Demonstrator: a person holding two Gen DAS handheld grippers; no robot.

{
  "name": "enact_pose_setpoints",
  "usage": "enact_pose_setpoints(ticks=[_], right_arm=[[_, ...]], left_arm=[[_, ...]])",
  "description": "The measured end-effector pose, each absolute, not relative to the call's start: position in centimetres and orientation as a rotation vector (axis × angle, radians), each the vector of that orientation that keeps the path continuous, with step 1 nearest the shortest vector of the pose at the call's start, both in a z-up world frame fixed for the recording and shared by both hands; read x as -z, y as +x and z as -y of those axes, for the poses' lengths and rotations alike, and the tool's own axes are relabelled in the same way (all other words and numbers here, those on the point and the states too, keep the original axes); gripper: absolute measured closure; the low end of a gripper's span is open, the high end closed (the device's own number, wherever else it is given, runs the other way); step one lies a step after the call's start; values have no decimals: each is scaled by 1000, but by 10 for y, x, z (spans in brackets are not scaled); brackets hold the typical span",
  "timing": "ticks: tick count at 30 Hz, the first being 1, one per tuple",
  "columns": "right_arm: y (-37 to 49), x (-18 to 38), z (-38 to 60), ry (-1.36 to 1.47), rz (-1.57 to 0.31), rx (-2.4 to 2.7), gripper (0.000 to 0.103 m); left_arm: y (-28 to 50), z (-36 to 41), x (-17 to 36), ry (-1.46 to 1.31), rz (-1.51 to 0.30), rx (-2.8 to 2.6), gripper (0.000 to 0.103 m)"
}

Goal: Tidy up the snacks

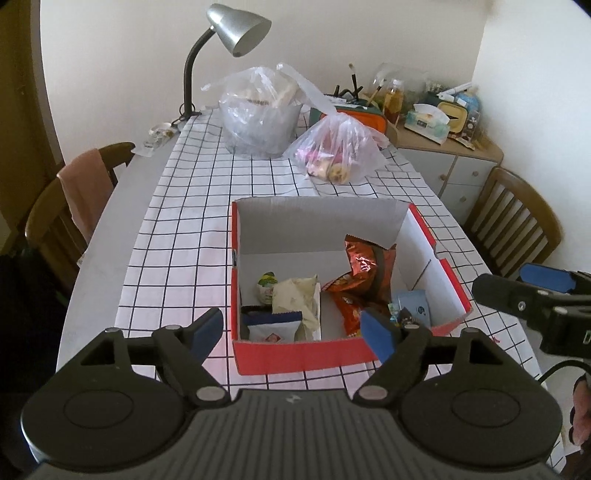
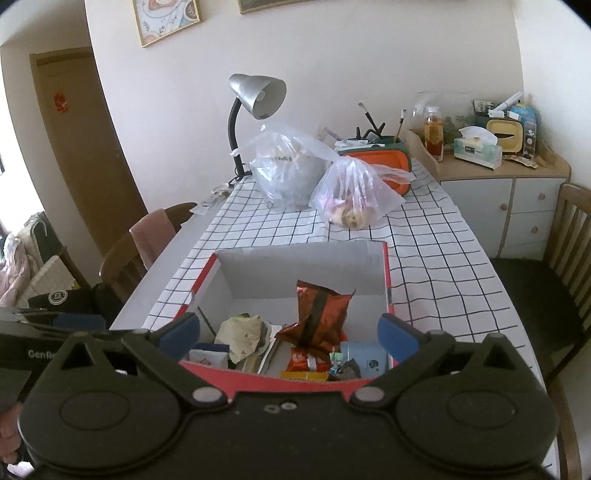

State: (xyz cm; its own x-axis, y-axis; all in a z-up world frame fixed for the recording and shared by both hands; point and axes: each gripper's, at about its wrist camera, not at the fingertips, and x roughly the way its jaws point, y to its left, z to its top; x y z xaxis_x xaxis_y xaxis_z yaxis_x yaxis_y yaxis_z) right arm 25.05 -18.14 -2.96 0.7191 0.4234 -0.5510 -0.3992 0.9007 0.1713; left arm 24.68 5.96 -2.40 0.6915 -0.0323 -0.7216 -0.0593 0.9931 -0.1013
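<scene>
Here: both tongs (image 1: 293, 332) (image 2: 290, 332) wide, empty, above rectangular red cardboard box (image 1: 306, 356); crinkly foil packets (image 1: 364, 266) inside.

Pale plain walls (image 2: 332, 55), with two framed pictures (image 2: 168, 20) hung high. A brown wooden door (image 2: 85, 147) at the left. A long table under a white black-gridded cloth (image 1: 192, 221); a silver gooseneck lamp (image 1: 236, 33) at its far end. Wooden chairs either side, a pink cloth (image 1: 86, 184) draped over the left one. A cluttered corner cabinet (image 2: 509, 206) with pale drawers. Soft, even daylight.
</scene>
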Motion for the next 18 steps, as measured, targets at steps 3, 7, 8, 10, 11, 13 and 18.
enact_pose_setpoints(ticks=[3, 7, 8, 10, 11, 13, 18], right_arm=[[244, 28, 182, 18, -615, -438, 0], [238, 27, 185, 27, -612, -422, 0], [237, 26, 187, 36, -615, -422, 0], [233, 26, 189, 41, -611, -420, 0], [231, 25, 190, 39, -605, -412, 0], [228, 26, 192, 34, -600, -394, 0], [220, 23, 193, 34, -589, -407, 0]], left_arm=[[239, -59, 23, -129, -803, -10, 20], [230, -58, 22, -147, -802, -10, 15], [229, -58, 22, -149, -804, -13, 15], [225, -57, 23, -149, -806, -29, 8], [223, -58, 23, -152, -806, -36, 6], [220, -59, 23, -163, -808, -47, 5], [211, -57, 24, -148, -830, -81, 5]])
